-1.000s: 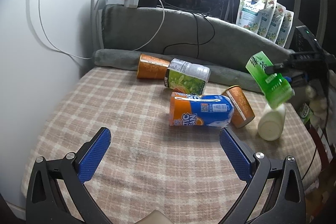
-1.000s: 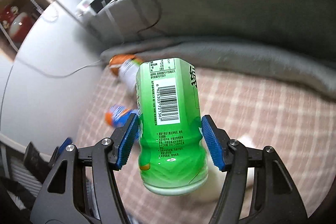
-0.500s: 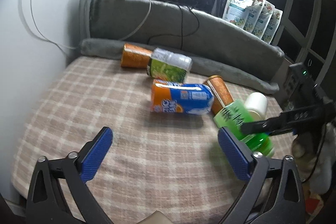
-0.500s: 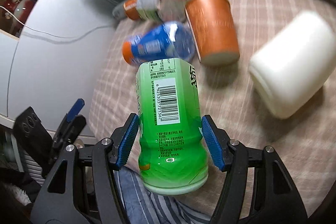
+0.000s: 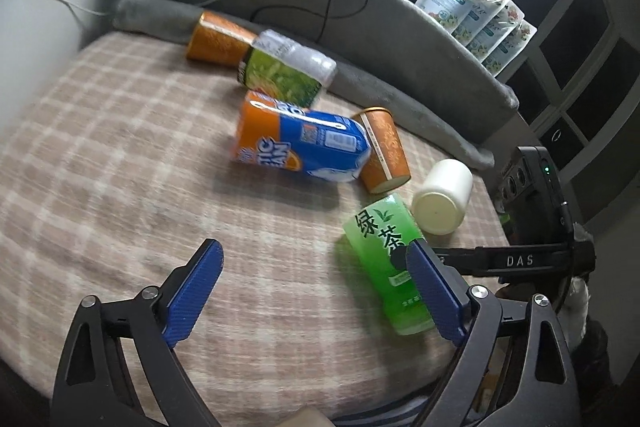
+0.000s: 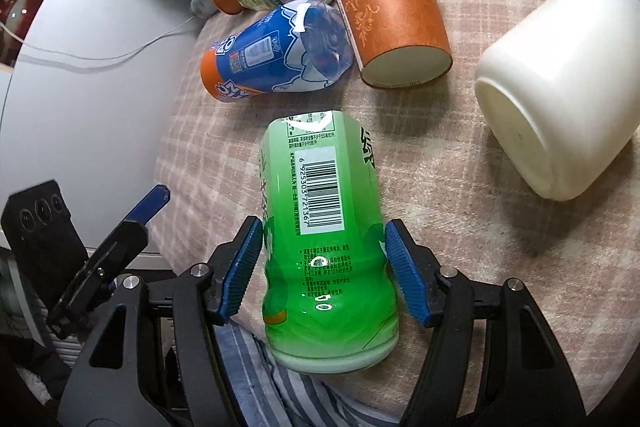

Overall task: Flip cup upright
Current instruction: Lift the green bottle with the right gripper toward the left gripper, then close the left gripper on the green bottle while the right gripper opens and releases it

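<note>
A green tea cup (image 6: 324, 231) lies on its side on the checked cloth near the table's front right; it also shows in the left wrist view (image 5: 384, 259). My right gripper (image 6: 324, 271) straddles its lower part, its blue pads a little off the cup's sides, so it looks open. My left gripper (image 5: 316, 291) is open and empty, low over the cloth just left of the green cup.
An orange paper cup (image 6: 388, 11), a blue-orange cup (image 6: 276, 55), a white cup (image 6: 560, 87), a clear green-label cup (image 5: 288, 67) and a second orange cup (image 5: 220, 39) lie on their sides. A grey cushion (image 5: 400, 27) runs behind; the table edge (image 5: 360, 403) is near.
My right gripper brought the green cup down from mid-air onto the cloth and its pads have parted from it. The left gripper swung right toward it.
</note>
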Demonstrator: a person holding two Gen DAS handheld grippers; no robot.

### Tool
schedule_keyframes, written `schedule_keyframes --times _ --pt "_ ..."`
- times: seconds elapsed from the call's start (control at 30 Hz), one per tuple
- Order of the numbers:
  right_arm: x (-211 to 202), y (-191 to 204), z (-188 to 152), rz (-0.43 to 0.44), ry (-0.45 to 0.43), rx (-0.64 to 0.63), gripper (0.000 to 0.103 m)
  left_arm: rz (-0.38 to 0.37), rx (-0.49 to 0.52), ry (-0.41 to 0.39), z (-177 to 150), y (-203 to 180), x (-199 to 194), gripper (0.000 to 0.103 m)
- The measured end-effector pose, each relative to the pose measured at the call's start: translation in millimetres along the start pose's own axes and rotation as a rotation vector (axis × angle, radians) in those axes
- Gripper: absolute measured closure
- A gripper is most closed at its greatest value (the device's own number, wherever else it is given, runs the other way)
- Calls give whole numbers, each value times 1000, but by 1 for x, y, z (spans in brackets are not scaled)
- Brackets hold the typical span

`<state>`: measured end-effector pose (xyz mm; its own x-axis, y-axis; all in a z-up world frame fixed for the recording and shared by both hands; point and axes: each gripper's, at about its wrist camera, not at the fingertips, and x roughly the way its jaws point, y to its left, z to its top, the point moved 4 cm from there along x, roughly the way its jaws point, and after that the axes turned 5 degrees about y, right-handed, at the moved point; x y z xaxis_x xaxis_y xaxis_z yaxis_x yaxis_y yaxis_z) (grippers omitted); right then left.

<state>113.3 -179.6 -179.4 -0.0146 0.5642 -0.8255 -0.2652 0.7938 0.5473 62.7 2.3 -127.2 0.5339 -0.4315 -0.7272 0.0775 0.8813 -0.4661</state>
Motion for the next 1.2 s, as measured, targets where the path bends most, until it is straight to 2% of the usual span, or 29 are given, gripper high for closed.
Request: schedule_keyframes --times 0.1,0.23,0.43,0.7,1.0,1.2 --pt "-5 4 0 -20 -18 -34 23 -28 -13 31 0 -5 6 11" --pt "-23 5 -4 -27 -68 -59 23 -73 -51 69 2 -11 15 11" --pt "-70 -11 -21 -28 -209 -30 23 -166 -144 153 5 -18 39 11" --pt "-117 -51 -67 -4 -349 81 23 -188 -246 197 11 -17 62 14" --pt "-130 -93 -90 12 -399 207 23 -174 -253 229 6 -19 76 19" --pt "-130 -95 -91 -1 -407 205 23 -163 -263 249 5 -15 86 34"
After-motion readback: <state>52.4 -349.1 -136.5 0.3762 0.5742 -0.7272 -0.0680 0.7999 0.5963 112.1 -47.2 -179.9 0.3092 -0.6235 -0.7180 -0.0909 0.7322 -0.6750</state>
